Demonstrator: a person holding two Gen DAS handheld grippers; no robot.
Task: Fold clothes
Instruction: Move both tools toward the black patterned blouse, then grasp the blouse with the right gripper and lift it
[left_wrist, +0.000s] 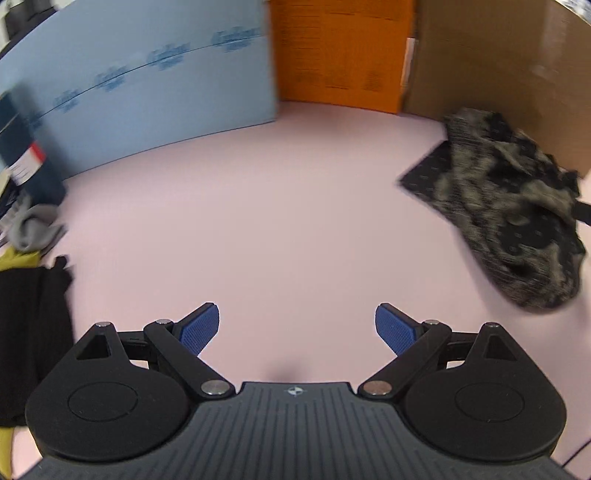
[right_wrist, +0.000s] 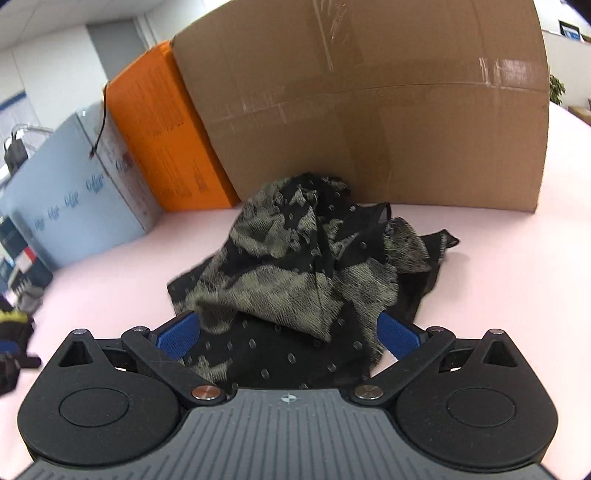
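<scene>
A crumpled black garment (right_wrist: 295, 266) with an olive-tan blotched print and small woven dots lies in a heap on the pink table (right_wrist: 498, 280), close against the front of the brown box (right_wrist: 369, 110) at the far side. It is bunched rather than flat, so no clear top or bottom can be told. In the right wrist view the heap runs roughly from the near left, where a flat dotted panel spreads toward the camera, up to the far right, where thin black edges trail off.

The right gripper (right_wrist: 288, 332) has its jaws spread wide, with the near edge of the garment lying between the blue pads (right_wrist: 177, 338); the pads do not press on the cloth.

The left gripper (left_wrist: 297, 328) is also spread wide, over bare pink table with nothing between its pads. From there the garment (left_wrist: 506, 206) sits well off to the far right, blurred.

Left of the brown box stands an orange box (right_wrist: 162, 122) covered in dark print too small to read. Left of that, a pale blue box (left_wrist: 147, 85) carries a row of repeated blue logos, blurred and unreadable. At the left edge lie black cloth (left_wrist: 29, 332), a grey piece (left_wrist: 33, 225) and something yellow (left_wrist: 18, 258).
</scene>
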